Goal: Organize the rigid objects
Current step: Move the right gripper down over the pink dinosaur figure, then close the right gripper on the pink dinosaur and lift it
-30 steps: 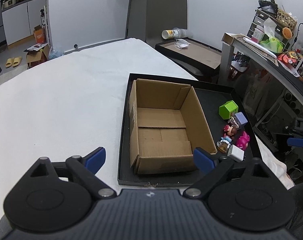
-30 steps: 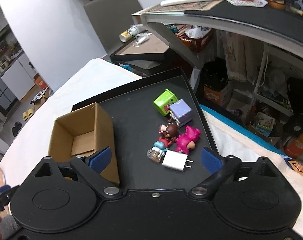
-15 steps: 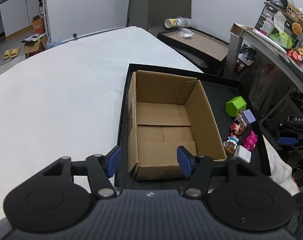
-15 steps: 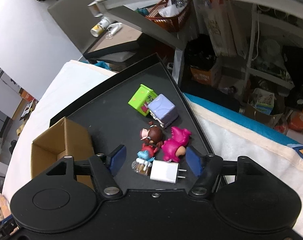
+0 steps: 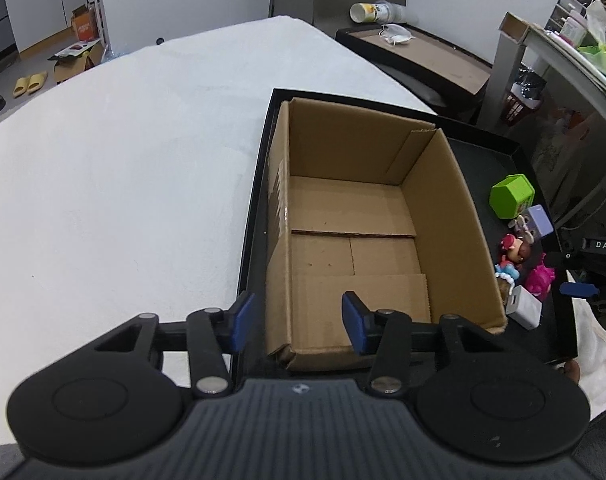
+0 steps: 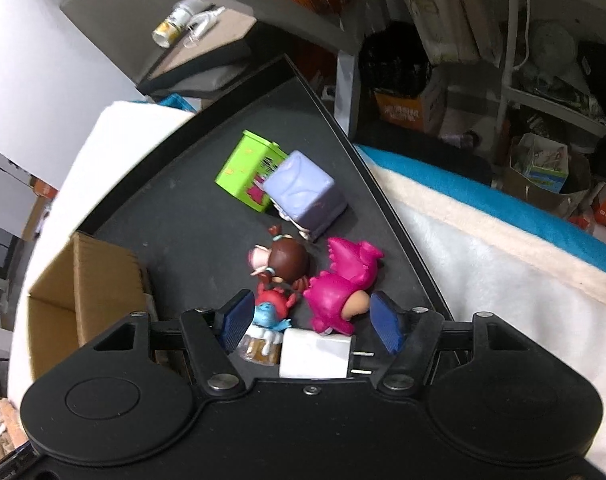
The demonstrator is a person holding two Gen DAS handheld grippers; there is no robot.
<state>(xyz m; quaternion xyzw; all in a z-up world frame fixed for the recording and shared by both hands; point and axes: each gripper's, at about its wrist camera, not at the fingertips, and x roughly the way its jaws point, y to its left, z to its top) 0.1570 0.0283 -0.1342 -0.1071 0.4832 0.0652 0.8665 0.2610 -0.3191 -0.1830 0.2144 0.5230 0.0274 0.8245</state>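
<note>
We see the left gripper over the near left corner of the cardboard box; its jaws have just been closing, one blue pad outside the left wall, one inside, neither pressing it. The box sits in the black tray on the white cloth. The right gripper hangs over the toy cluster beside the box. Its jaws are parted; between them lie the white charger, the pink dinosaur figure and a small blue figure. Contact with the pads is unclear, probably none. Green cube and lilac cube lie farther off, touching.
</note>
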